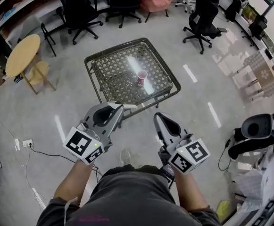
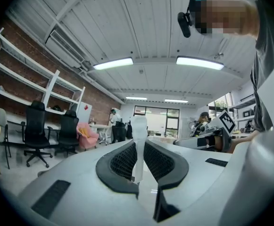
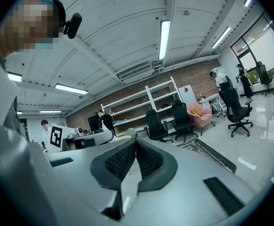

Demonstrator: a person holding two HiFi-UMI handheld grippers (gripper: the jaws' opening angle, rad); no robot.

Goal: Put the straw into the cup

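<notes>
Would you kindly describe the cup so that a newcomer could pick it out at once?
In the middle of the floor, ahead of the person, stands a square table with a lattice top. Right of its centre stands the cup: small, pink, upright, and the only thing on it.

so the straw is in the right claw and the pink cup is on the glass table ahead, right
Not quite. The straw is in the left claw, pinched between its pads, as the left gripper view shows. The right claw is shut with nothing in it. The pink cup does stand on the glass table ahead.
</notes>
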